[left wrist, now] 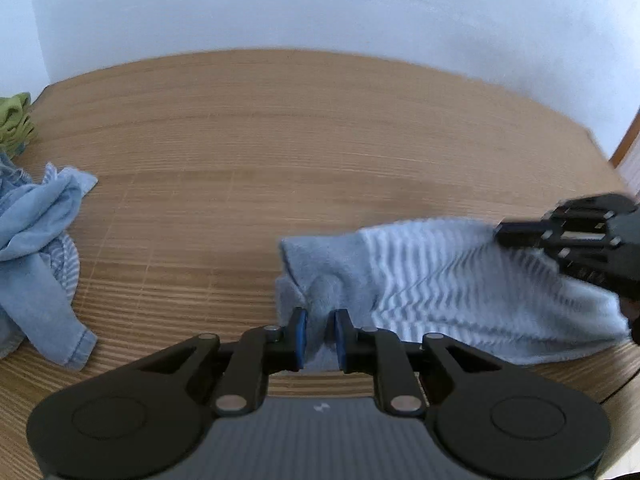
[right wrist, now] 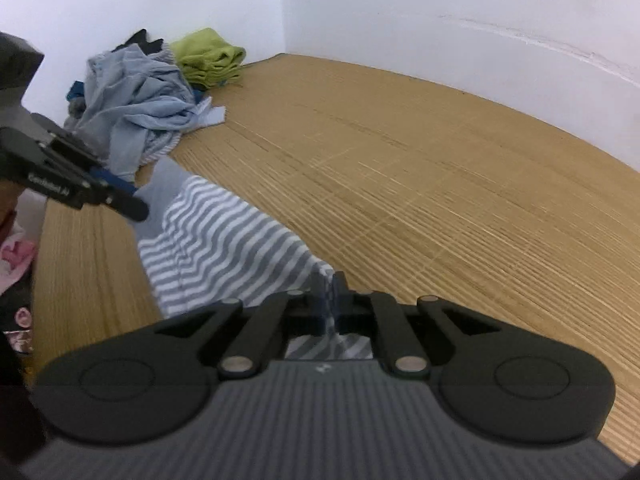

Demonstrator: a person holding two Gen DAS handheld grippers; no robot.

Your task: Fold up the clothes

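A grey-and-white striped garment point(right wrist: 224, 240) with a plain blue-grey end hangs stretched between both grippers above the bamboo mat point(right wrist: 400, 168). My left gripper point(left wrist: 320, 334) is shut on the plain blue-grey end point(left wrist: 320, 272), the cloth bunched between its blue pads. My right gripper point(right wrist: 329, 300) is shut on the striped end, fabric pinched between its fingers. In the left wrist view the striped garment point(left wrist: 440, 280) runs right to the right gripper point(left wrist: 504, 232). The left gripper point(right wrist: 136, 200) shows at the left of the right wrist view, holding the far end.
A heap of light blue clothes point(right wrist: 136, 108) lies in the mat's corner, with a folded green garment point(right wrist: 208, 58) behind it by the white wall. The blue heap point(left wrist: 36, 240) and green garment point(left wrist: 14, 120) sit at the left. Pink fabric point(right wrist: 14, 260) lies off the mat's edge.
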